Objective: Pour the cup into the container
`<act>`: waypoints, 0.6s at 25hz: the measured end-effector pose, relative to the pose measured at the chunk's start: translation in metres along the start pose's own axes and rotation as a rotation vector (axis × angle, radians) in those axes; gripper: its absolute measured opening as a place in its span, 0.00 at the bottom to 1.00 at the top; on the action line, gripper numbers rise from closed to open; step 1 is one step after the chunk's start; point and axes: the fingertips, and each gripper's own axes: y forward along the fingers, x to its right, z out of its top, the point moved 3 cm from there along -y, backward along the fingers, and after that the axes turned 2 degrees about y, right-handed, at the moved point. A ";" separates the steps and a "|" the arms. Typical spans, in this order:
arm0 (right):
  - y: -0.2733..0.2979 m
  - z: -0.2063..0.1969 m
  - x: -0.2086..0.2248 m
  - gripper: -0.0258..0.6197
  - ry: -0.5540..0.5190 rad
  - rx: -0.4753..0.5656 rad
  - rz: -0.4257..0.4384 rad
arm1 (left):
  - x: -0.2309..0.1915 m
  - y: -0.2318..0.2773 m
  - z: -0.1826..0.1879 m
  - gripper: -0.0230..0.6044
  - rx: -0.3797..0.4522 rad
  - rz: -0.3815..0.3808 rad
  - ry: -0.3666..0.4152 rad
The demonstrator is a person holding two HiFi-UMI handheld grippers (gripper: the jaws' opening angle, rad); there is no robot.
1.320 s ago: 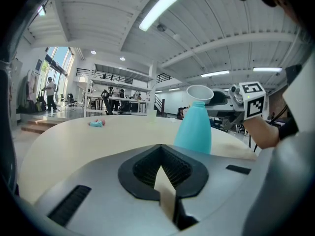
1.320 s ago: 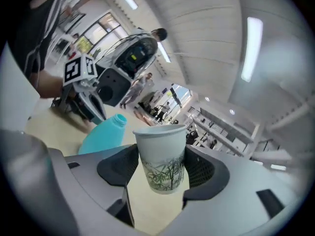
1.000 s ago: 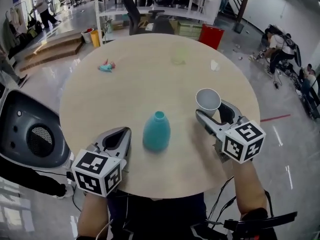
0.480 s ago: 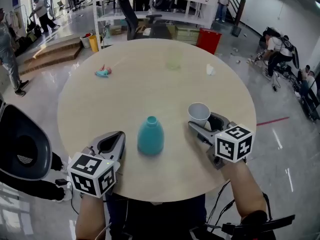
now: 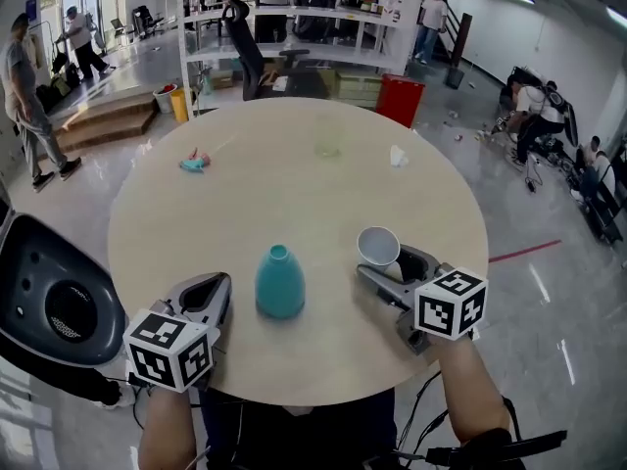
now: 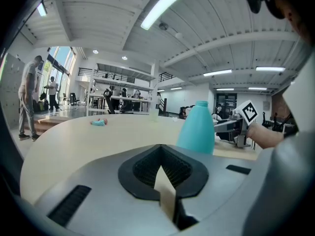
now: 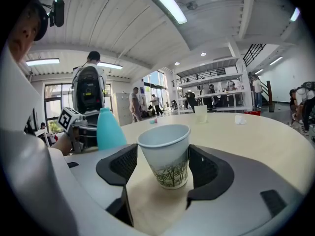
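The left claw (image 5: 203,284) rests low at the near left edge of the round table (image 5: 294,179). Its two tips are pressed together and it holds nothing. Far off on the left side of the table lies a small blue and pink toy (image 5: 193,163).

The blue container (image 5: 279,282) stands up straight near the middle, between the two claws and touching neither. It is shaped like a bottle with a small open top.

Far back on the table are a see-through cup (image 5: 327,150) and a little white scrap (image 5: 397,155).

To the right of the container, the paper cup (image 5: 378,246) stands upright on the table. The right claw (image 5: 389,262) is closed round it, one pad snug on each side. The cup has green plants drawn on it.
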 end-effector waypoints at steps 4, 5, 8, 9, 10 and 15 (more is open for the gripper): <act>-0.020 0.011 0.003 0.51 -0.038 0.077 -0.013 | 0.001 -0.004 -0.002 0.04 0.053 -0.012 0.021; -0.029 0.020 0.002 0.51 -0.052 0.110 -0.023 | 0.002 -0.007 0.000 0.04 0.065 -0.003 0.020; -0.056 0.047 -0.010 0.51 -0.075 0.211 -0.016 | 0.015 -0.023 0.013 0.04 0.108 0.011 0.023; -0.062 0.053 -0.014 0.51 -0.089 0.240 -0.011 | 0.019 -0.028 0.018 0.04 0.122 0.013 0.029; -0.067 0.057 -0.019 0.51 -0.110 0.264 -0.010 | 0.023 -0.033 0.021 0.04 0.132 0.016 0.038; -0.076 0.053 -0.045 0.06 -0.166 0.291 0.049 | 0.041 -0.048 0.020 0.04 0.143 0.040 0.052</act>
